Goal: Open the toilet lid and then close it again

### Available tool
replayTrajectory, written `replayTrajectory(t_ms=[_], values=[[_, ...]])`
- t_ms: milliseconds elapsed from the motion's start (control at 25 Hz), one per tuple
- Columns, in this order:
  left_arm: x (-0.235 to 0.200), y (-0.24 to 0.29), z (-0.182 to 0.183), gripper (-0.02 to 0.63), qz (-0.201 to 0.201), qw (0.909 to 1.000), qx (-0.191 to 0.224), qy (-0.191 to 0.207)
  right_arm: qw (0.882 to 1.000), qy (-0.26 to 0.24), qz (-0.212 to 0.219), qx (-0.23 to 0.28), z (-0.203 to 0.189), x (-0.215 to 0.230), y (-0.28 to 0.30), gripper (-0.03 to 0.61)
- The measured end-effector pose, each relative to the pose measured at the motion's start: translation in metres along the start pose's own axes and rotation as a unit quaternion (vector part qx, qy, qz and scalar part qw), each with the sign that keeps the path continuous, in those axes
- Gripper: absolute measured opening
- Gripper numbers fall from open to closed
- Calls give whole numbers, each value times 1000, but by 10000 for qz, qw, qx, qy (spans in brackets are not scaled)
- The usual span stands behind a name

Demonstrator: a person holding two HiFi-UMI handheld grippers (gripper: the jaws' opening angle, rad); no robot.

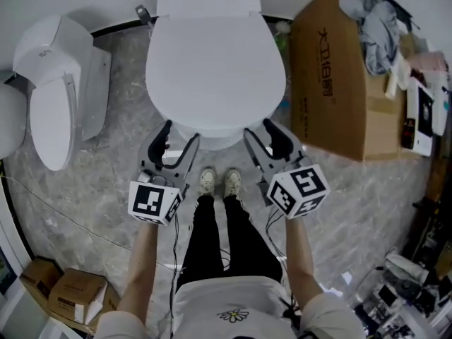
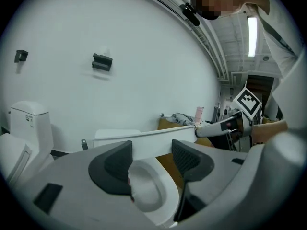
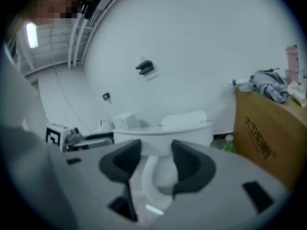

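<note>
White shirt (image 1: 233, 302) and black trousers (image 1: 212, 239) fill the bottom centre of the head view, with both forearms reaching up-frame on either side. Each hand carries a gripper with a marker cube (image 1: 154, 202).

Just above the pale shoes (image 1: 219, 182), the left gripper (image 1: 180, 138) and the right gripper (image 1: 261, 133) point at the front rim of the toilet lid (image 1: 215, 69), one at its lower left and one at its lower right.

Both pairs of jaws stand apart and clamp nothing. In the left gripper view the left gripper (image 2: 151, 159) frames the lid's front edge (image 2: 144, 140), which sits raised above the seat ring (image 2: 148, 186). The other tool's finger meets that edge at the right. The right gripper view shows the right gripper (image 3: 156, 162) below the lid (image 3: 163, 128), which sits roughly level and clear of the bowl.

The lid takes up the upper centre of the head view, with the tank (image 1: 207, 2) behind it at the top edge. A second toilet (image 1: 60, 90) stands at the upper left on the marbled floor (image 1: 106, 189). A cardboard box (image 1: 339, 97) topped with clothes (image 1: 378, 27) sits at the upper right. Small cartons (image 1: 70, 292) lie at the lower left.
</note>
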State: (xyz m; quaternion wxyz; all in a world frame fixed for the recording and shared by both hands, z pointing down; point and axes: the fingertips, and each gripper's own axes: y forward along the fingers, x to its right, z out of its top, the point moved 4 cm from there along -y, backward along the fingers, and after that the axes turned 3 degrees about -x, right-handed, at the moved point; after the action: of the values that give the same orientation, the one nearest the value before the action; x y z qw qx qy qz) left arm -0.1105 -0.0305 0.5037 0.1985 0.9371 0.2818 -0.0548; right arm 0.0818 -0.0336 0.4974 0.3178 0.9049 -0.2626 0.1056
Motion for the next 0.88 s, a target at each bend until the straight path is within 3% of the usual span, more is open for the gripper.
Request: replayTrajectory(t_ms=[240, 440, 880], values=[[-11, 11, 56, 276, 34, 9985, 501, -200, 9985, 49, -47, 540, 56, -1, 0, 216], [-21, 25, 98, 279, 21, 9969, 737, -278, 9978, 111, -89, 649, 103, 1, 4, 216], [-41, 50, 159, 284, 108, 9983, 363, -444, 9975, 336, -85, 609, 166, 6, 20, 218]])
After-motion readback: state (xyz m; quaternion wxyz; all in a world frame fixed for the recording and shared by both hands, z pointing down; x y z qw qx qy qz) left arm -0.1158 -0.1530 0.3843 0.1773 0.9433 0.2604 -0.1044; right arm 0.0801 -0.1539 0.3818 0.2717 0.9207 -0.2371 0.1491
